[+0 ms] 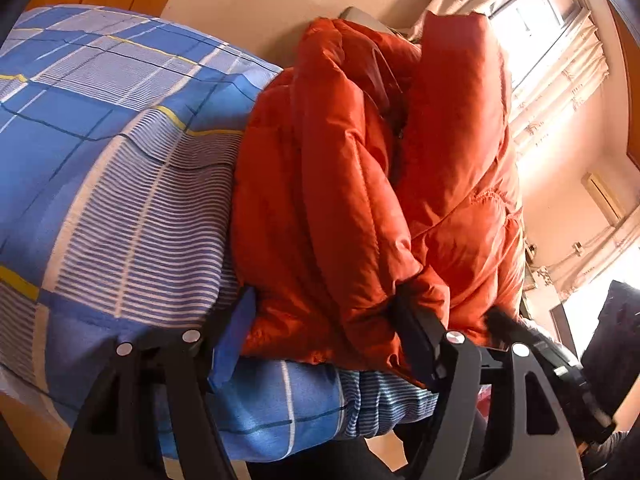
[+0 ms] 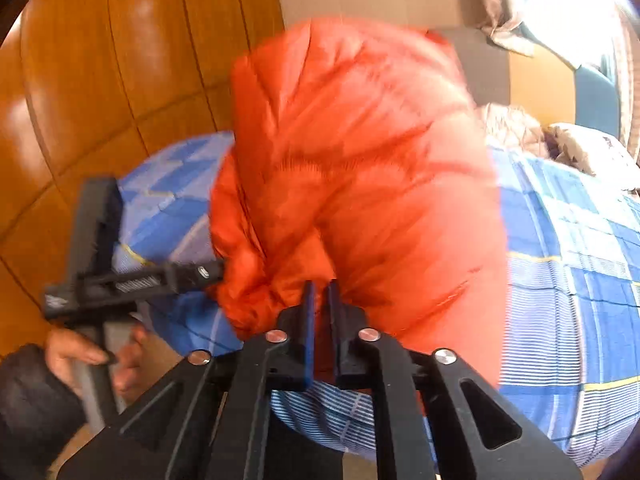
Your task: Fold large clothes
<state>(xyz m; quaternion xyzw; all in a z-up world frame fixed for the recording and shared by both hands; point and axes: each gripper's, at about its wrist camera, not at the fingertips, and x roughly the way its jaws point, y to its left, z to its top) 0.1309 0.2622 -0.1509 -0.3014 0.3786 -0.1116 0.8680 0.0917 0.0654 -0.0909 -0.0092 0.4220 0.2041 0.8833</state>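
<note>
Left wrist view looks along the left gripper (image 1: 324, 336), whose two black fingers stand wide apart with a bulky fold of the orange puffer jacket (image 1: 360, 184) filling the space between them. The blue-padded finger (image 1: 234, 340) sits at the jacket's near left edge, against the blue plaid bedsheet (image 1: 112, 168); the other finger presses into the padding on the right, half buried in it. I cannot tell from here whether that spread pair is truly clamping the cloth or only pushed around it. The jacket lies bunched and heaped on the bed, its quilted panels rising in tall folds towards a sunlit window with pale curtains (image 1: 560, 64).

From the right wrist view, the right gripper (image 2: 320, 312) has its fingers drawn nearly together, pinching a thin edge of the jacket (image 2: 352, 168) at the bottom of the heap, close to the near edge of the mattress. The cloth above it is blurred. To the left, the left gripper (image 2: 132, 276) comes in sideways with its tip touching the jacket's lower left bulge, and the person's left hand (image 2: 80, 354), in a dark sleeve, grips its handle below. The plaid sheet (image 2: 568, 264) spreads out to the right, with a pale pillow (image 2: 588, 148) at the far end and a glossy wooden wardrobe (image 2: 100, 60) behind on the left.
</note>
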